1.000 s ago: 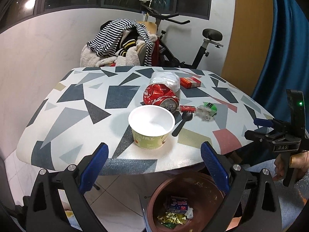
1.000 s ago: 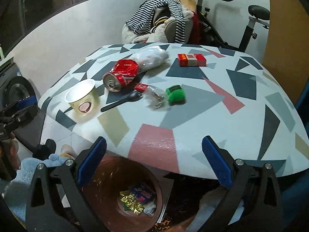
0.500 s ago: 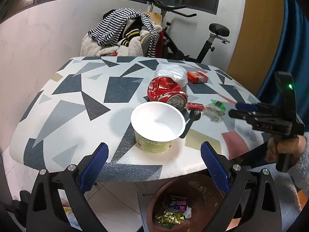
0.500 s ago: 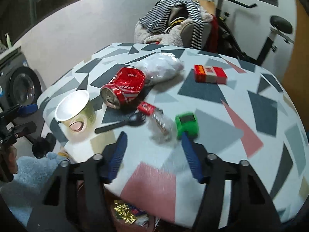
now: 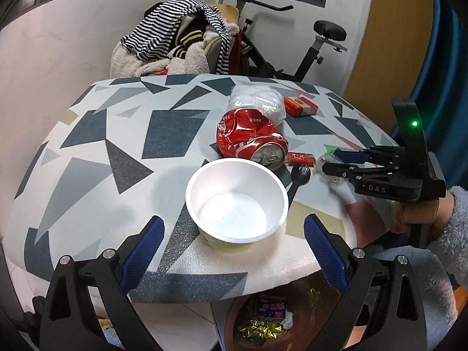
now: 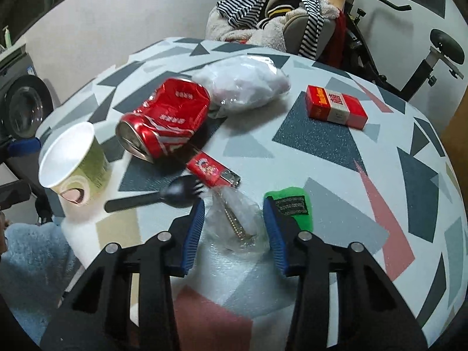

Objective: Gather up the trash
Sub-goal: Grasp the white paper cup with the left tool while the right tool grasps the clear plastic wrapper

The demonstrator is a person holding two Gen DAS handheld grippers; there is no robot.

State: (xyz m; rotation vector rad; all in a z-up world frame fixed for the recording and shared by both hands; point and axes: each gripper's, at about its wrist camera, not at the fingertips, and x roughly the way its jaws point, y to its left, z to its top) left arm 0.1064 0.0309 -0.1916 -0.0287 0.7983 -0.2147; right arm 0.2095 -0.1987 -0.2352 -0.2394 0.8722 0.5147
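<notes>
Clear plastic wrapper (image 6: pixel 234 219), crumpled, lying near the front edge of the patterned table (image 6: pixel 336 158), between the blue pads of the right gripper (image 6: pixel 232 228); jaws closing around it, pads not yet clearly pressing. Lying just beside: black plastic spork (image 6: pixel 163 196) to one side, green packet (image 6: pixel 292 204) to the other, red sachet (image 6: pixel 213 171) just beyond.

Seen from the left wrist camera: left gripper (image 5: pixel 231 251) hovering with jaws standing wide and empty, framing the paper cup (image 5: pixel 237 201), standing upright near the table edge. Brown bin (image 5: pixel 292 321) waiting on the floor below, some wrappers already inside.

Likely needing care here: closing squarely on the bunched middle of the film, not its loose edge; keeping the pads clear of the spork head and the green packet, both very close; pressing low enough to catch the thin plastic without scraping the tabletop; lifting straight up before swinging toward the bin, since light film probably slips or snags neighbours.

Counting what remains on the table: one clear wrapper, one spork, one green packet, one red sachet, one crushed red cola can (image 6: pixel 163 122), one paper cup, one white plastic bag (image 6: pixel 245 84), one red-and-white carton (image 6: pixel 336 106). Two grippers, one bin.
</notes>
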